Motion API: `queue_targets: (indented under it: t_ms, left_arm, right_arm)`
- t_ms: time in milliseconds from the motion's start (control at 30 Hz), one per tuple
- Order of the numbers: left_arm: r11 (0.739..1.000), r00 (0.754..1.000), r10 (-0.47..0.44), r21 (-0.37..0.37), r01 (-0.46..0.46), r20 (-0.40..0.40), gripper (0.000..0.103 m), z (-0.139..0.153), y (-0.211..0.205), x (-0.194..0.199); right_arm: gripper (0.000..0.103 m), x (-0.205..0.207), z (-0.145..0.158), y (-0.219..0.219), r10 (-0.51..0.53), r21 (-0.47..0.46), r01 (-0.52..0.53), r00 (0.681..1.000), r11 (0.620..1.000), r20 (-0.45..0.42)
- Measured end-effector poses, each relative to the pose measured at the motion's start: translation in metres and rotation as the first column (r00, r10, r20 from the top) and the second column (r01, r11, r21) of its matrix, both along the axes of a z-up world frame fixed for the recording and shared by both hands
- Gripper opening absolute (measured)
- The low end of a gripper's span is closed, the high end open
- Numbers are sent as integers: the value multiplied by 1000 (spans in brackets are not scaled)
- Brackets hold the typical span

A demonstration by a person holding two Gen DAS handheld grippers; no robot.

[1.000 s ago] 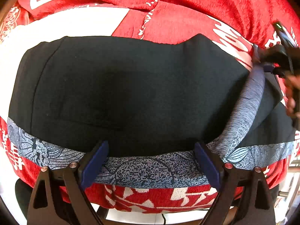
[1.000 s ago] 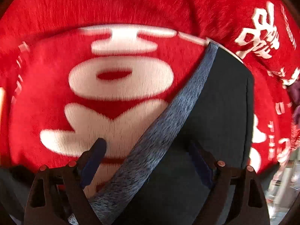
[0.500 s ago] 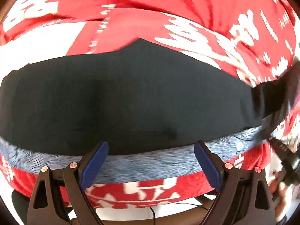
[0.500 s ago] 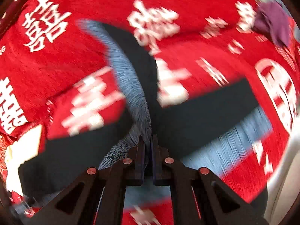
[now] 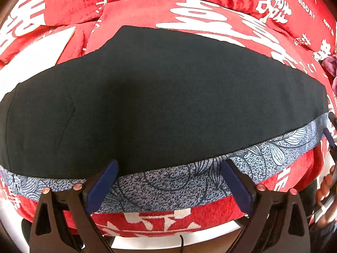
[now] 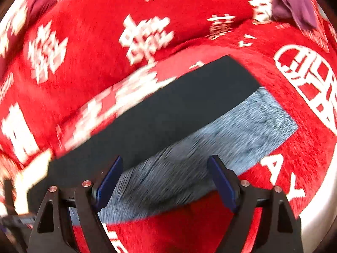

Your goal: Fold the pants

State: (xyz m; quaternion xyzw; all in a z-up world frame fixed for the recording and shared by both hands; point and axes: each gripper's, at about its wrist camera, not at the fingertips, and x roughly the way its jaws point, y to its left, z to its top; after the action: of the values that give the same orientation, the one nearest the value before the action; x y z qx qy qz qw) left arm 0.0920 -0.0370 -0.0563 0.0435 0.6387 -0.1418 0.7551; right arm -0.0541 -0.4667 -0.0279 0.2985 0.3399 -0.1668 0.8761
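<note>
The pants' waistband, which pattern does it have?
Grey-blue speckle with dark leaf outlines on the waistband; clearest in left wrist view.

Pants (image 5: 164, 97), black, lie spread flat on a red blanket (image 5: 147, 6) with white lettering. A blue-grey patterned band (image 5: 189, 179) runs along the pants' near edge, parallel to the blanket's near edge. Left gripper (image 5: 170, 187) points steeply down over the band, jaws opening, blue pads wide apart; the band passes between them, not pinched. Right gripper (image 5: 329, 132) shows at the band's right end, by the blanket's right edge, a hand (image 5: 325, 186) below it. Purple cloth (image 5: 330, 65) sits at the far right edge.
</note>
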Motion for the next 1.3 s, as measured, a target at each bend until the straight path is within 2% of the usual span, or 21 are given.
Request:
queue_targets:
  t_ms: [133, 200, 267, 333, 400, 467, 633, 767, 900, 1000, 1067, 1167, 1300]
  left_arm:
    - [1000, 1000, 26, -4, -26, 1, 100, 4, -2, 0]
    - [1000, 1000, 22, -2, -22, -5, 100, 3, -6, 0]
    - [1000, 1000, 17, 22, -17, -5, 102, -2, -10, 2]
    - [999, 1000, 21, 25, -20, -3, 102, -3, -11, 3]
    - [999, 999, 31, 19, -31, -11, 102, -2, -8, 4]
    - [999, 999, 37, 16, -36, -12, 102, -2, -7, 4]
    - [999, 999, 36, 24, -36, -4, 102, -1, -9, 2]
    - [999, 999, 39, 25, -38, -1, 102, -3, -9, 3]
    - [999, 999, 40, 26, -40, 3, 103, -4, -10, 2]
    - [999, 999, 38, 27, -39, 7, 103, -5, -11, 3]
    - [999, 999, 39, 24, -39, 0, 103, -4, -11, 4]
    - [998, 998, 63, 19, -64, 4, 103, 6, -9, 5]
    - [999, 999, 31, -19, -30, 40, 103, 28, -14, 2]
  right_arm:
    - [83, -9, -8, -36, -86, 59, 86, 996, 995, 10]
    - [82, -20, -1, -48, -121, -8, 121, 993, 993, 5]
    - [82, -22, 1, -58, -128, -132, 120, 990, 984, -53]
    - [82, -22, -4, -73, -126, -167, 110, 988, 980, -89]
    - [80, -28, -10, -87, -108, -99, 99, 990, 990, -87]
    - [64, -35, -12, -93, -87, -6, 87, 996, 996, -37]
    - [57, -46, -26, -100, -97, 170, 90, 995, 981, 35]
    - [57, -48, -29, -102, -110, 149, 102, 993, 984, 46]
    - [54, -37, -35, -105, -79, 178, 71, 996, 981, 36]
    - [36, -32, -39, -100, -63, 210, 43, 994, 977, 87]
    - [7, -25, -45, -102, -77, 206, 60, 994, 977, 74]
    - [6, -27, -37, -105, -93, 229, 65, 990, 971, 111]
    - [6, -43, 17, -92, -77, 162, 44, 975, 986, 208]
